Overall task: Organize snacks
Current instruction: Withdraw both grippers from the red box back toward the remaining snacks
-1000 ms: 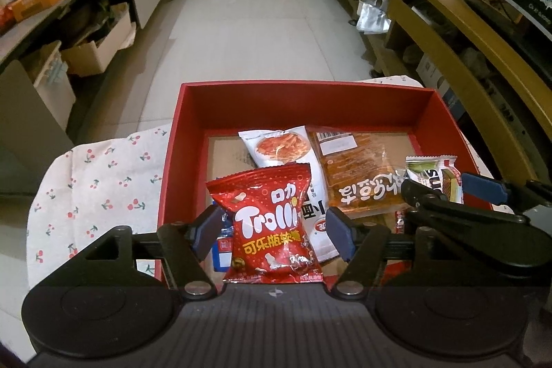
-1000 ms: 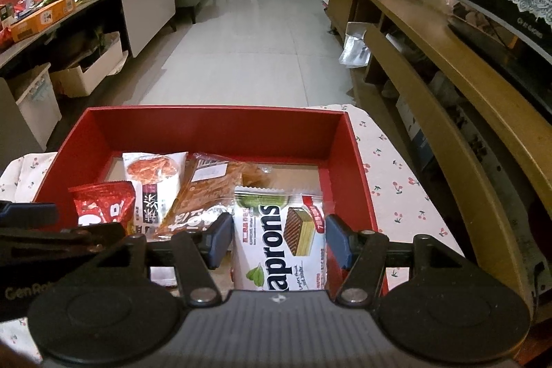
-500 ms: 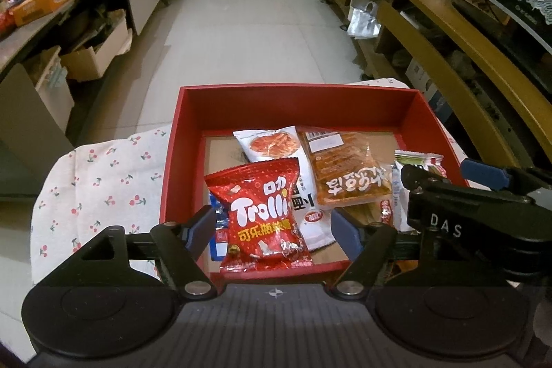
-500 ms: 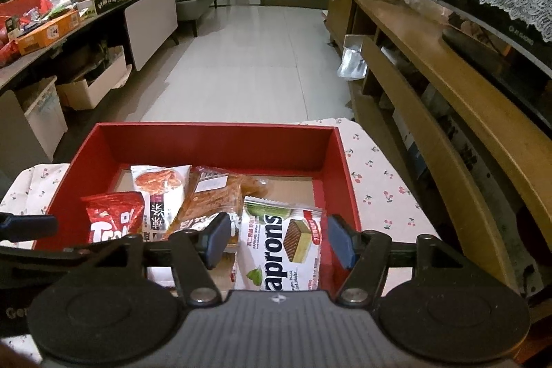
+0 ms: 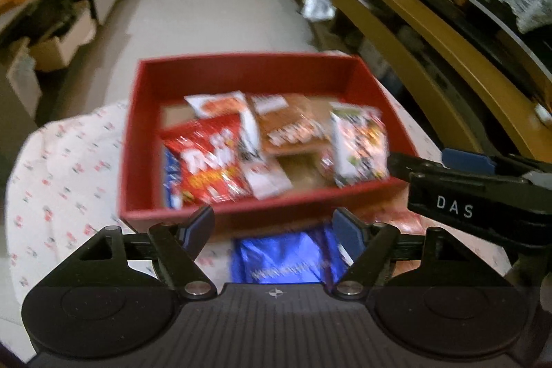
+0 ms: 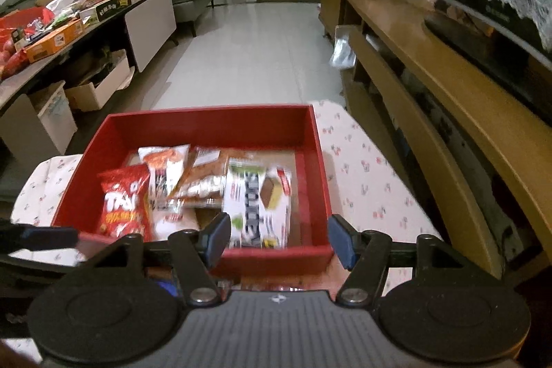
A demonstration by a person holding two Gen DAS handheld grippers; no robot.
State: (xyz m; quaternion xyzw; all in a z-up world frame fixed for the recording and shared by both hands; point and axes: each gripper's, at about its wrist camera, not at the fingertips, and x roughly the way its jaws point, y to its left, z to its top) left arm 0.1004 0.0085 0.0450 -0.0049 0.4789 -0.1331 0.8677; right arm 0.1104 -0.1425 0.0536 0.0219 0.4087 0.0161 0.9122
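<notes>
A red box (image 5: 241, 68) (image 6: 210, 123) on the cherry-print cloth holds several snack packs: a red Trolli bag (image 5: 207, 157) (image 6: 126, 199), a white chip pack (image 5: 224, 102) (image 6: 165, 161), an orange-brown pack (image 5: 293, 126) (image 6: 203, 175) and a white wafer pack (image 5: 358, 140) (image 6: 258, 206). My left gripper (image 5: 274, 223) is open and empty, behind the box's near wall, above a blue packet (image 5: 283, 259) on the cloth. My right gripper (image 6: 279, 235) is open and empty at the box's near wall.
The cherry-print cloth (image 5: 62, 168) (image 6: 362, 175) covers the small table. A wooden shelf unit (image 6: 448, 85) runs along the right. A cluttered counter (image 6: 58, 30) with boxes stands at the left. Tiled floor (image 6: 248, 57) lies beyond the box.
Both grippers have pulled back and up from the box, leaving the Trolli bag and the wafer pack inside. A blue packet now shows under the left gripper.
</notes>
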